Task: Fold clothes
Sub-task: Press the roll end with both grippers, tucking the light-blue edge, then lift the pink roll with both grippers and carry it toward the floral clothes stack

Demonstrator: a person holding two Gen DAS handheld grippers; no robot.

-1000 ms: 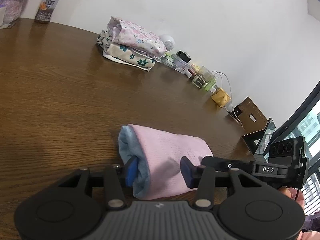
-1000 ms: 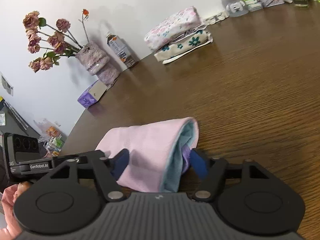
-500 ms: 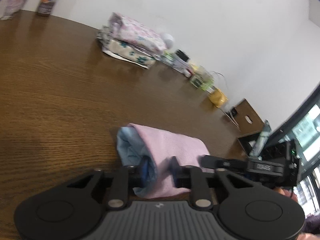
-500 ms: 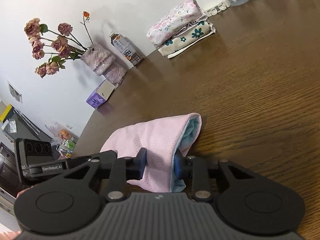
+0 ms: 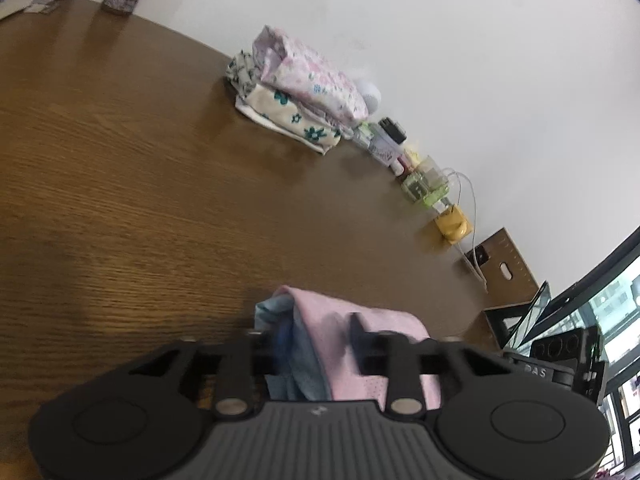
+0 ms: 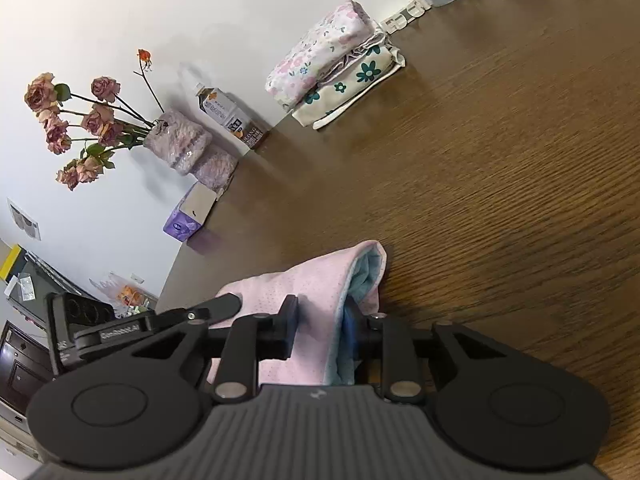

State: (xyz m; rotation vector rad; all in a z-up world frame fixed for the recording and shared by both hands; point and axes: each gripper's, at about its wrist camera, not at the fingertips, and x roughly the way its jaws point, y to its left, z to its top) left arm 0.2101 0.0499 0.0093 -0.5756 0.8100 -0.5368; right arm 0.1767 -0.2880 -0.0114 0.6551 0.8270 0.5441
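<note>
A brown wood-grain table (image 6: pixel 500 168) runs back to a white wall, where a stack of folded floral clothes (image 6: pixel 336 64) sits in the upper middle of the right wrist view, with dried roses (image 6: pixel 76 120) and a bottle (image 6: pixel 230 118) at upper left. The pink garment (image 6: pixel 304 292), folded over a blue lining, lies at the lower centre of both views. A second ago both sets of jaws stood wide around its two ends; now the left gripper (image 5: pixel 318 340) and the right gripper (image 6: pixel 320 326) have each clamped down on the bundle. With both ends pinched, the folded piece looks ready to be carried, perhaps to the stack, though that is only a judgement. The left wrist view is blurred, so I cannot be sure whether the bundle is already off the table. Its underside and near edge are hidden behind the gripper bodies.
</note>
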